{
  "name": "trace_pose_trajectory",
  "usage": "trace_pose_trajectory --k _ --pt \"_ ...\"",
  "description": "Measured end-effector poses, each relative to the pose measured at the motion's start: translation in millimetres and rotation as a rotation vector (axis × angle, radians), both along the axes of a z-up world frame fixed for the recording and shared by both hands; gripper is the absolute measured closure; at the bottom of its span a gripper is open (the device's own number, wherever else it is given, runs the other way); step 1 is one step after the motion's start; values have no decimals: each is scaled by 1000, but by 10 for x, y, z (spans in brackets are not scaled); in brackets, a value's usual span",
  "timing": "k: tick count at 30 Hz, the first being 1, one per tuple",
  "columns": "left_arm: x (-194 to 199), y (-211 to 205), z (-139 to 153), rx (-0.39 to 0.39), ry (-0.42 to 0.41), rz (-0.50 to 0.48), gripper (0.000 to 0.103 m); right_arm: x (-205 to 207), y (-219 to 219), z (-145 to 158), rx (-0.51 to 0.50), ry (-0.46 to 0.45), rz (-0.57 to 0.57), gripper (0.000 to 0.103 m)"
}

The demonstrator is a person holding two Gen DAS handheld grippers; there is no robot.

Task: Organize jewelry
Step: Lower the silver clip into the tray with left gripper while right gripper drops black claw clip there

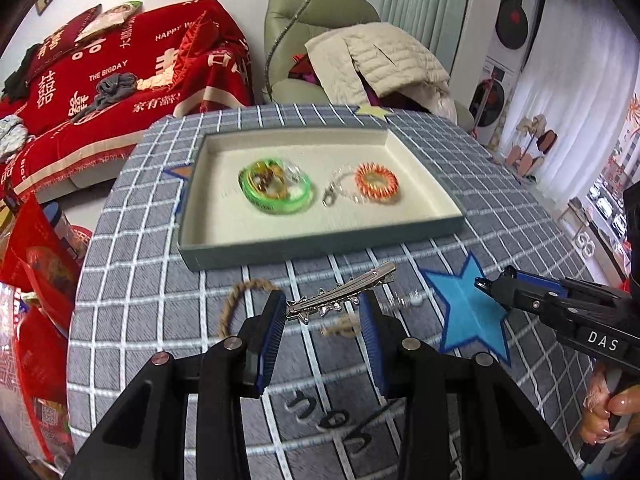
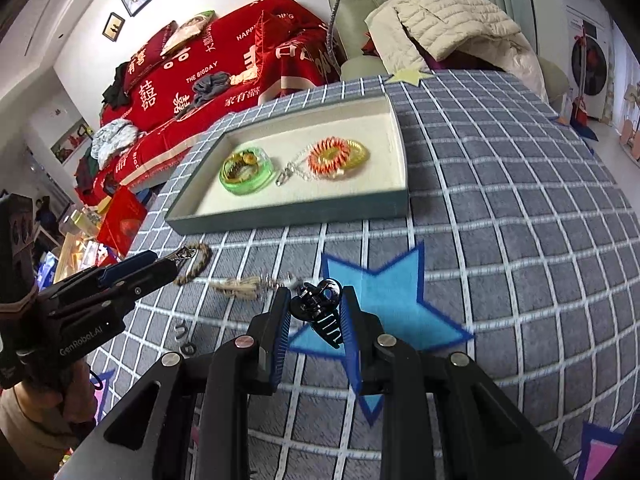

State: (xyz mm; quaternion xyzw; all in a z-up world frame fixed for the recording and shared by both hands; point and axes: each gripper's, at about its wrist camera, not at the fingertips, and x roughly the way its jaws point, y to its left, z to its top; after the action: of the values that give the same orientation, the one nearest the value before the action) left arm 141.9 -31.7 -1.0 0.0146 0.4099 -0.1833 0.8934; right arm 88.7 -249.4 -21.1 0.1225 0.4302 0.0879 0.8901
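Shiny metal hair clip [image 1: 342,289], woven tablecloth [image 1: 500,216]

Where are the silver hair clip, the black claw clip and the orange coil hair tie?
silver hair clip [image 1: 344,286]: left wrist view, middle of its metal bar.
black claw clip [image 2: 320,300]: right wrist view, on its hinge end.
orange coil hair tie [image 1: 377,182]: left wrist view, on its near coils.

Both wrist views look down, sharing the tray [image 1: 320,250].
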Motion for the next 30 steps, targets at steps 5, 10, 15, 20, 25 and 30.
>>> trace_pose_trajectory --k 5,10,15,20,25,30 --pt "206 17 70 -4 -21 15 45 182 5 132 -17 -21 7 76" --pt "454 23 88 13 -39 25 45 424 -14 218 -13 -28 1 76" --pt "728 40 37 30 -28 35 45 722 -12 260 -10 -29 -7 76" --pt "959 55 -72 42 2 43 45 1016 12 203 -22 -9 -5 76" --pt "1128 39 -215 69 37 44 45 1254 44 53 -45 30 2 76" --pt "1299 7 -351 71 80 61 45 1440 0 -139 -47 72 -22 76"
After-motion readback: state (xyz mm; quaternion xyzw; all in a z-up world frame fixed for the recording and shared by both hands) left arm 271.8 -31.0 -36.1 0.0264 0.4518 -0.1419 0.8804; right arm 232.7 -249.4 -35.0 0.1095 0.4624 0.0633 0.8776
